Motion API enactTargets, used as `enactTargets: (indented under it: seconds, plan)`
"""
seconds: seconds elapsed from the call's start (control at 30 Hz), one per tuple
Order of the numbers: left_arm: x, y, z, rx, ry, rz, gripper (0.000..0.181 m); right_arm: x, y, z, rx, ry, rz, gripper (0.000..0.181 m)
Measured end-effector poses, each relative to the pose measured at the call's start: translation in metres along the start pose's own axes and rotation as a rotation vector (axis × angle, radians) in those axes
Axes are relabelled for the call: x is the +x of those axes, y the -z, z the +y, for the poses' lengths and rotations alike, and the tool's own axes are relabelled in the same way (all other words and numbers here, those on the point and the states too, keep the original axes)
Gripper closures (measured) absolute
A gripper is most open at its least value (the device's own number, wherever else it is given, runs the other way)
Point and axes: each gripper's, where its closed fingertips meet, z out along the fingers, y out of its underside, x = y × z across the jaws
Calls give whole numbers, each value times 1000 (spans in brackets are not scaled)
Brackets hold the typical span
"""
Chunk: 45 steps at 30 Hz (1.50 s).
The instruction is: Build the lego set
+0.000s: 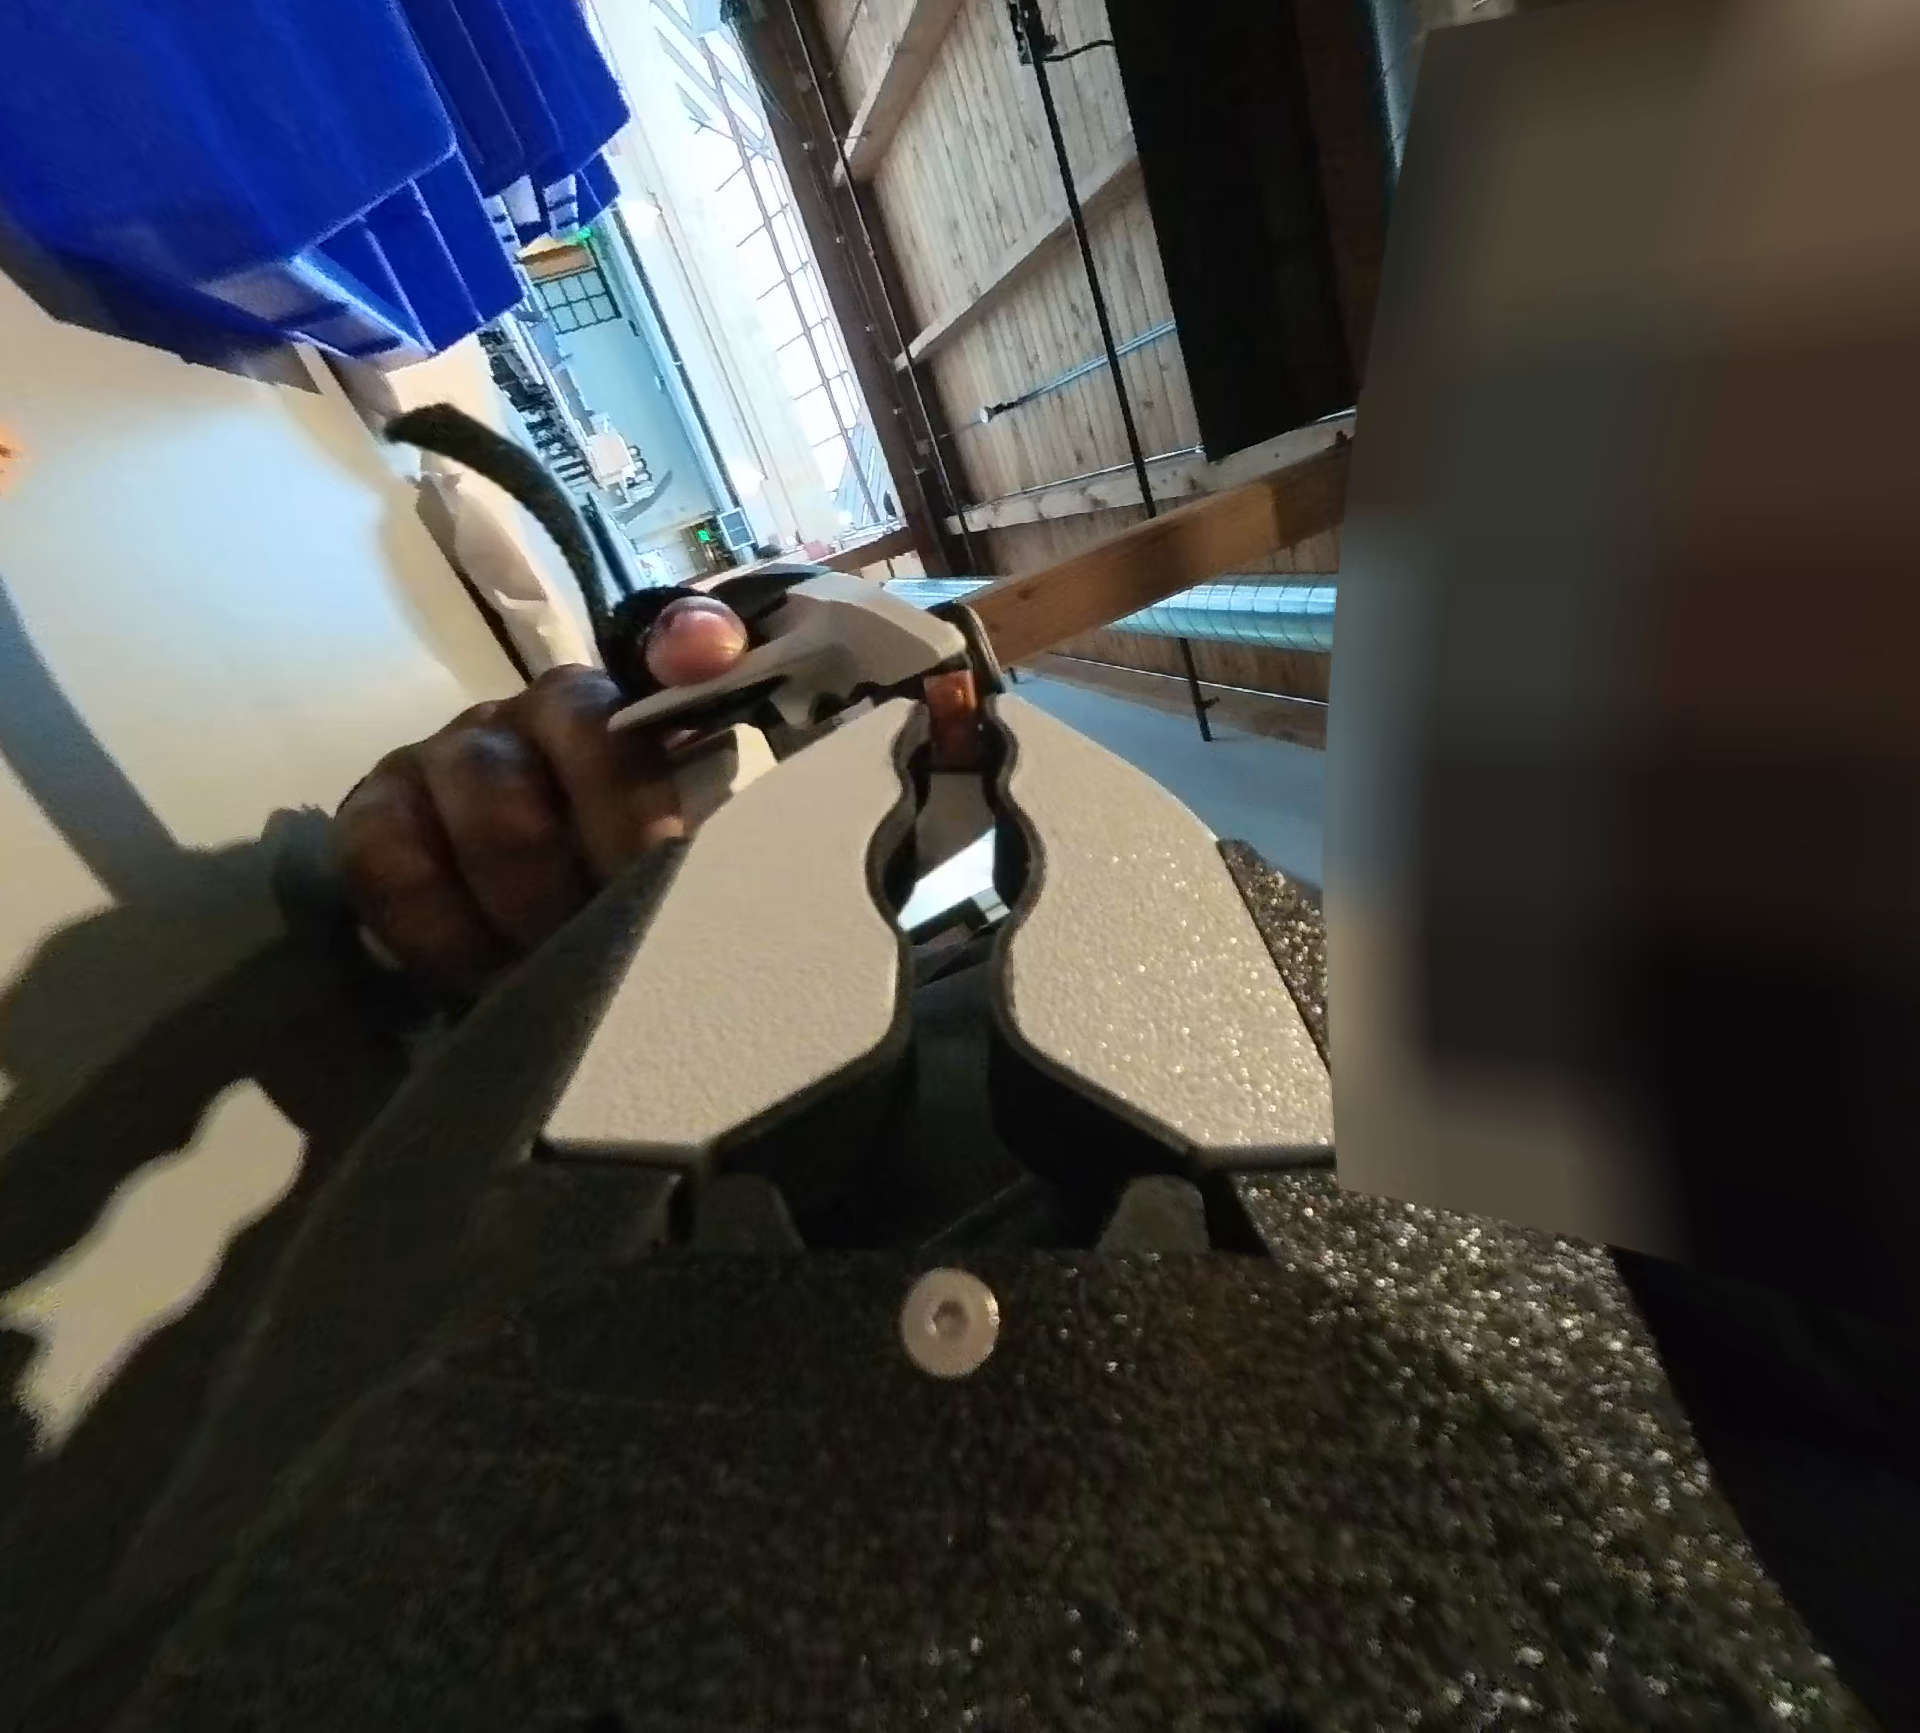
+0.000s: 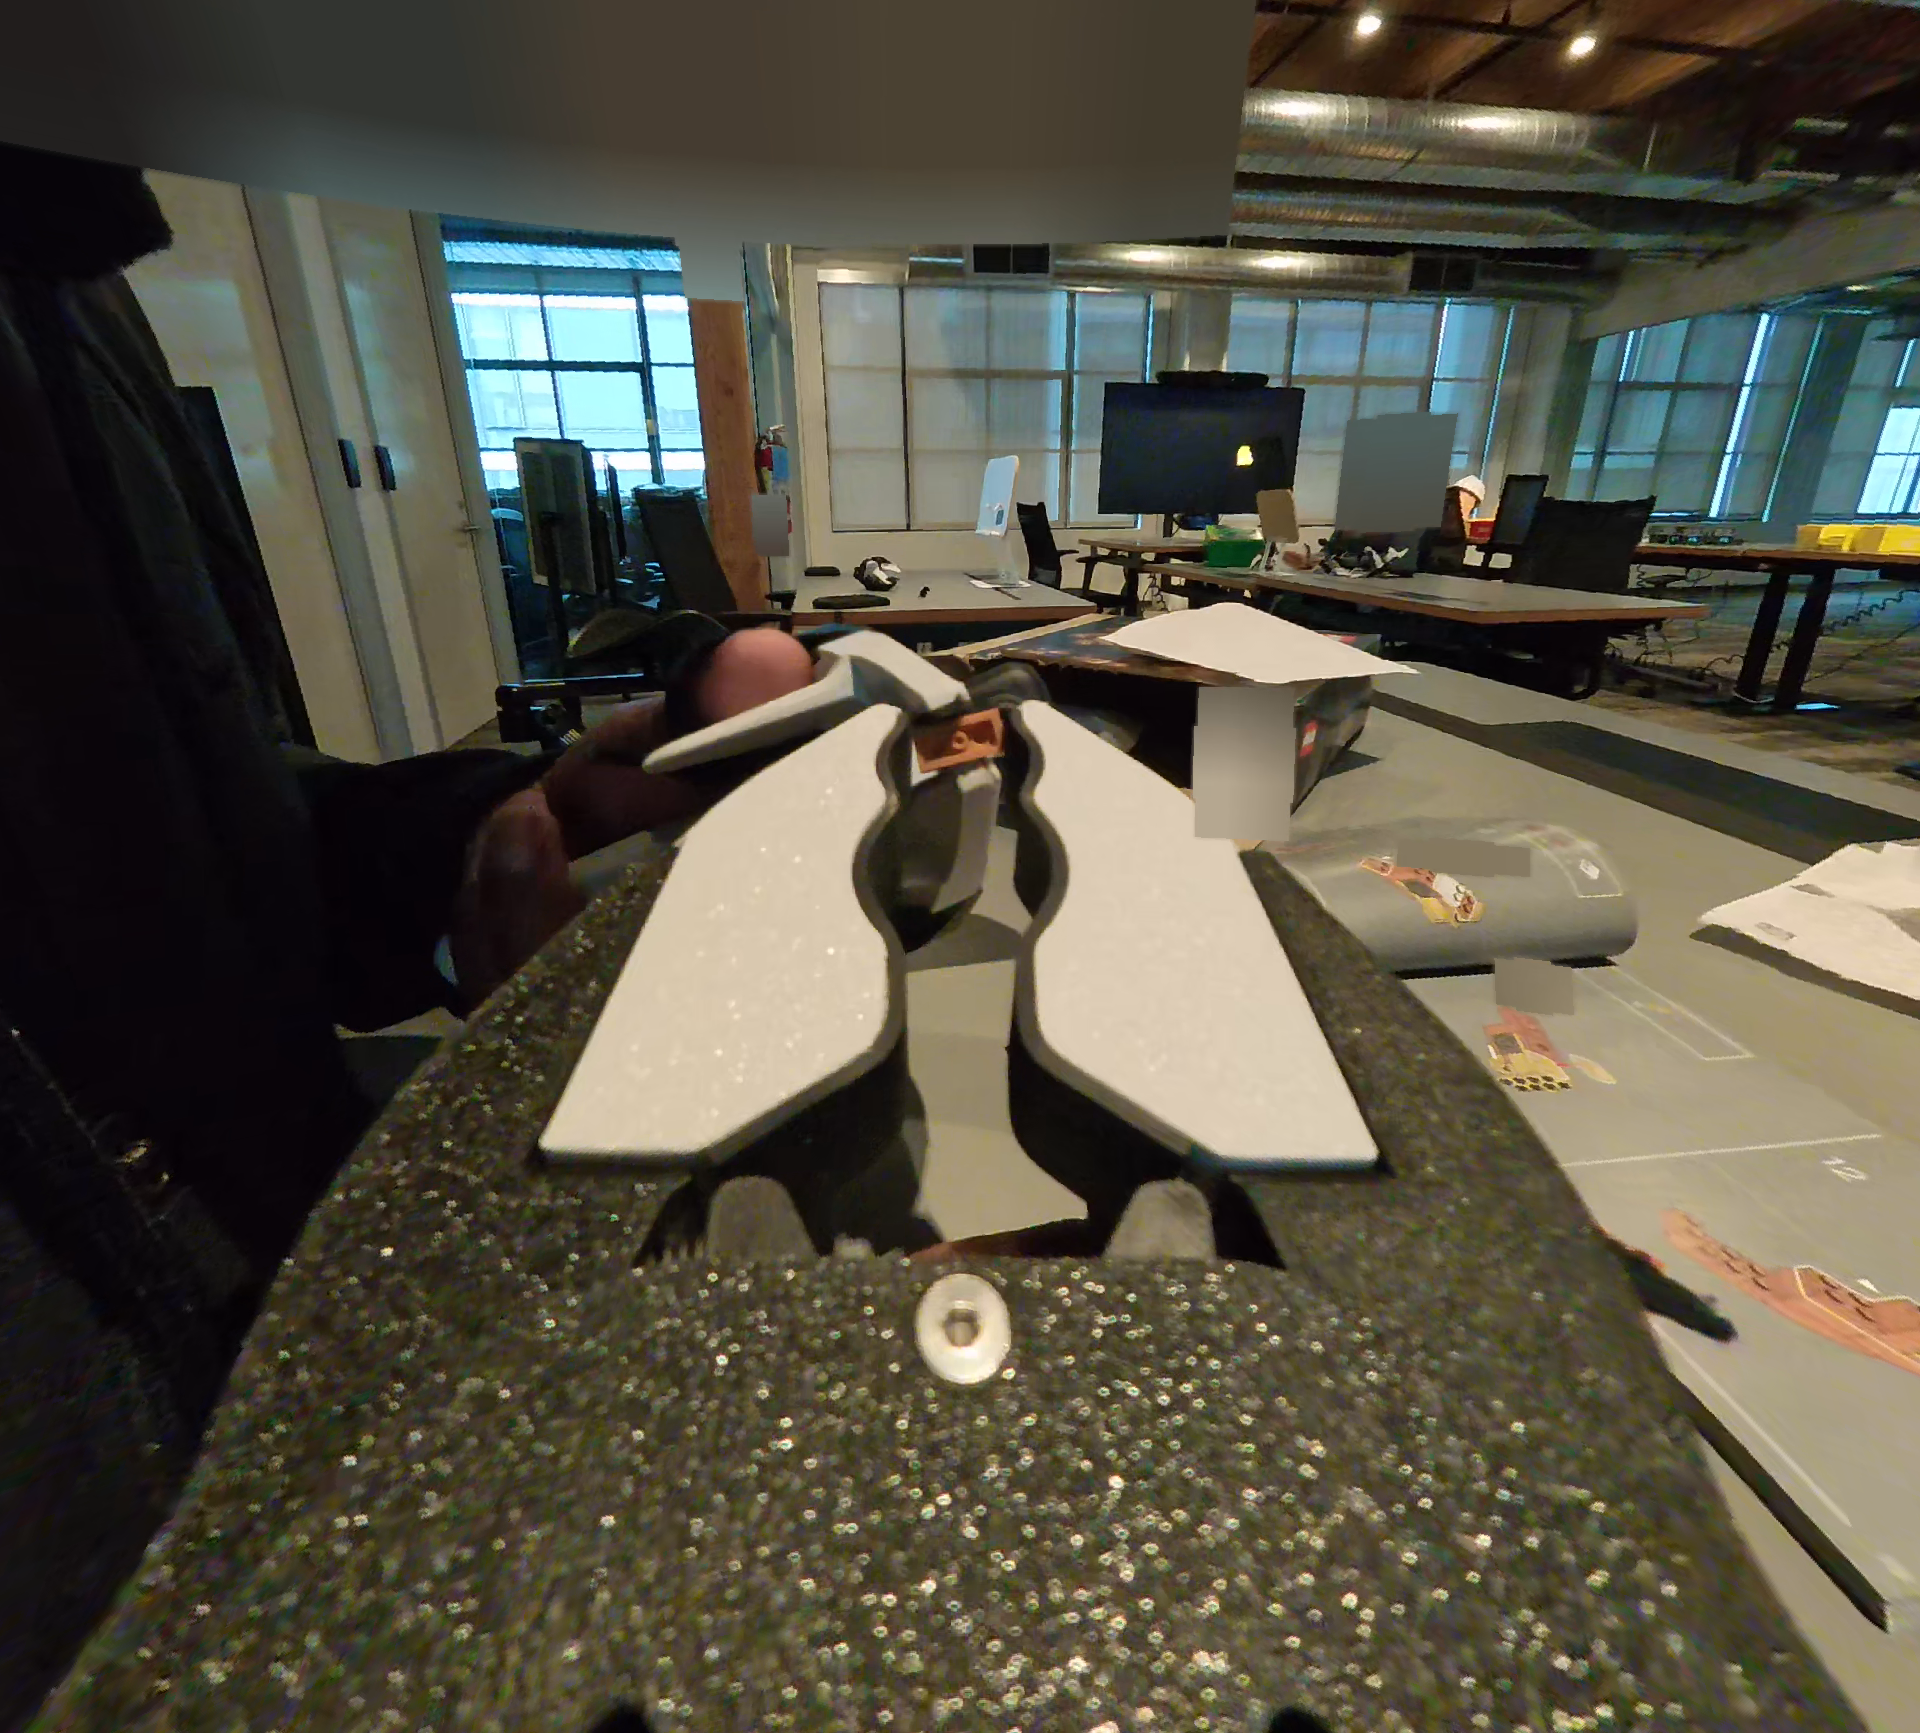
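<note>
A small orange-brown lego piece (image 2: pixel 961 738) sits between the fingertips of my right gripper (image 2: pixel 961 727), which is shut on it, held up in the air above the grey table (image 2: pixel 1714 1112). In the left wrist view the same brown piece (image 1: pixel 951 717) sits between the tips of my left gripper (image 1: pixel 954 722), also shut on it. Each view shows the other gripper coming in from the left, in a person's hand (image 1: pixel 499 831), with one grey finger (image 2: pixel 894 670) above the piece and one below it. Whether it is one piece or two joined ones I cannot tell.
An open instruction booklet (image 2: pixel 1455 894) and a dark lego box (image 2: pixel 1330 717) under a white sheet lie on the table ahead right. Printed pages with brown part pictures (image 2: pixel 1787 1288) lie at the right. Blue bins (image 1: pixel 260 73) stand at the left wrist view's upper left. Both grippers' tips are close together, under 4 cm apart.
</note>
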Motion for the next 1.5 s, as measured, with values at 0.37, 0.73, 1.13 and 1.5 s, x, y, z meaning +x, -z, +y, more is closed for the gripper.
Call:
enactTargets:
  seconds: [0.37,0.73,1.13,1.5]
  plan:
    - [2,21,-14,-195,-804,-303,174,4,0,8,-94,-388,-65,150]
    - [0,39,2,-763,-1693,-173,174,-14,-16,16,-189,-1011,-334,150]
    - [0,40,17,-908,-1773,-35,174,-27,-16,23,-249,-1059,-426,153]
    - [-4,42,17,-915,-1730,-39,171,-25,-14,26,-221,-1009,-378,179]
